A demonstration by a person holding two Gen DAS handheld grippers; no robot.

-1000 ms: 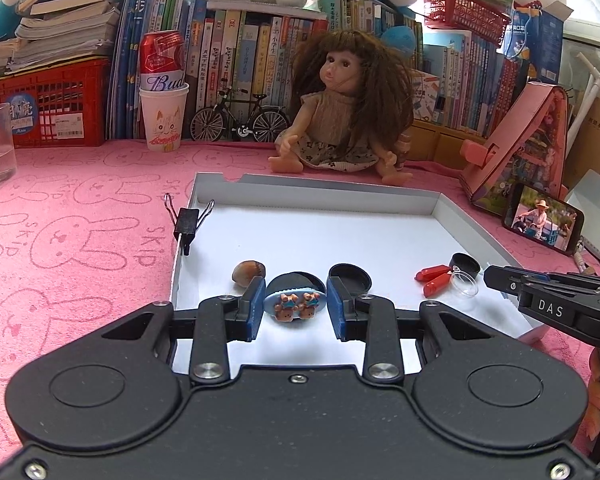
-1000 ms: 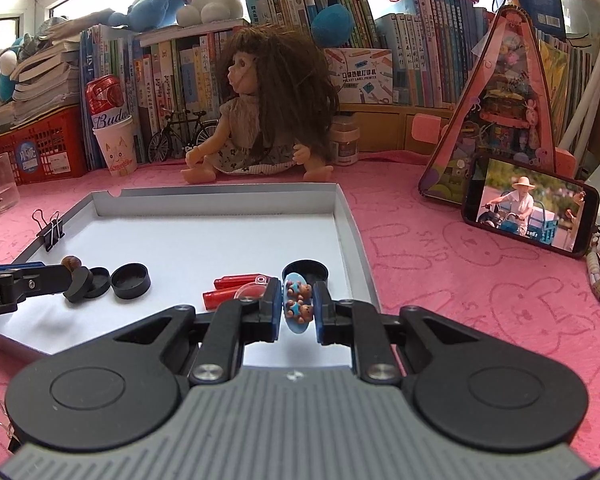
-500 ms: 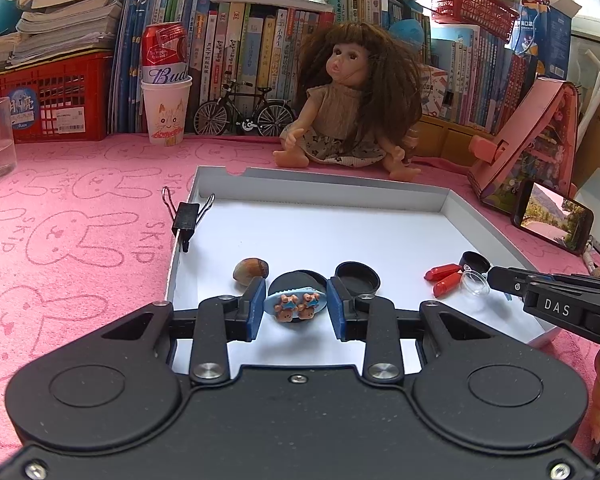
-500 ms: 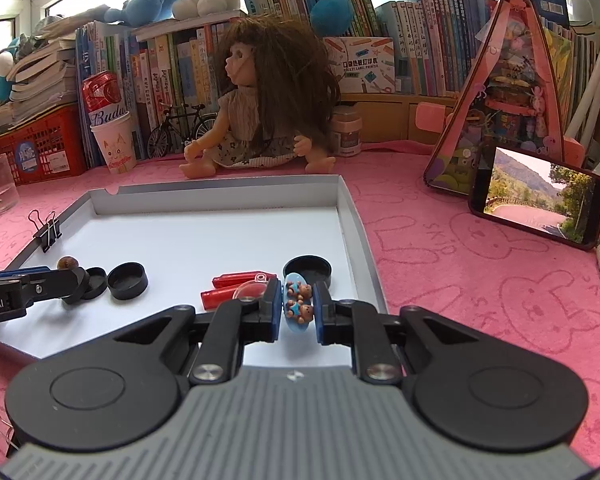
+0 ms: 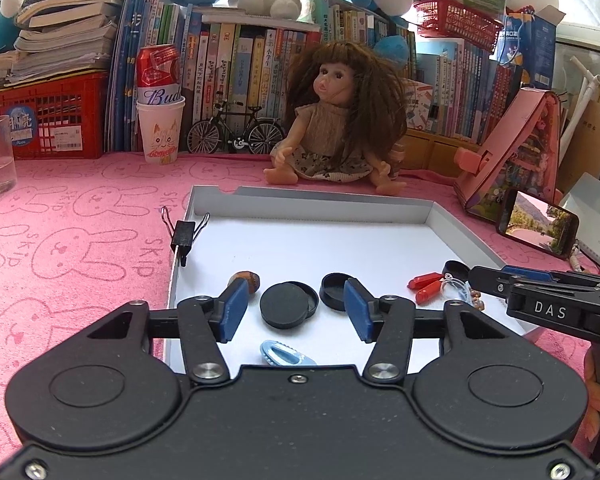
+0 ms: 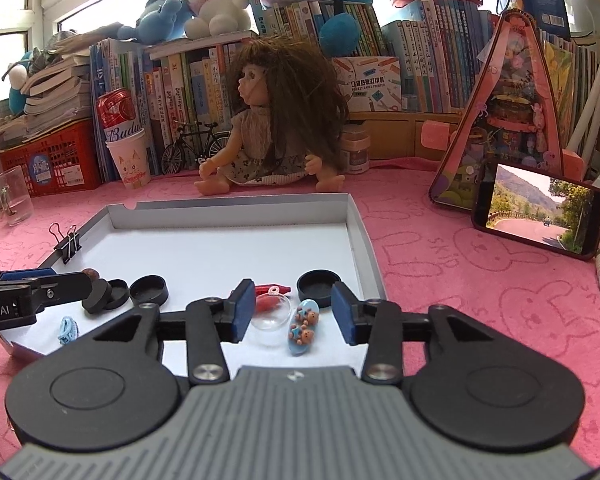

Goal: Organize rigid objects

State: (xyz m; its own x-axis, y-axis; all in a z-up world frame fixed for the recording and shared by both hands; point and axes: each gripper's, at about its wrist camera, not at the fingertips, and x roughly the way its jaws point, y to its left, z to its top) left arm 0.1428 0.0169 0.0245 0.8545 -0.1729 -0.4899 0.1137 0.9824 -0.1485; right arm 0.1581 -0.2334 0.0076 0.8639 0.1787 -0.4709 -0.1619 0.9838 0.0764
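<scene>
Both grippers have just opened. The left gripper [image 5: 296, 312] stands spread and empty, its blue hair clip [image 5: 286, 354] now lying at the near edge of the white tray [image 6: 360, 224]. The right gripper [image 6: 294, 316] is spread too; its bear clip [image 6: 303, 326] rests near the tray's near right corner. Both pieces seem delivered.

From my left camera, the blue clip [image 5: 286, 354] beside the white tray [image 5: 312, 206] is half hidden by the gripper body; the nut [image 5: 249, 278] in that tray sits partly behind a blue pad.
</scene>
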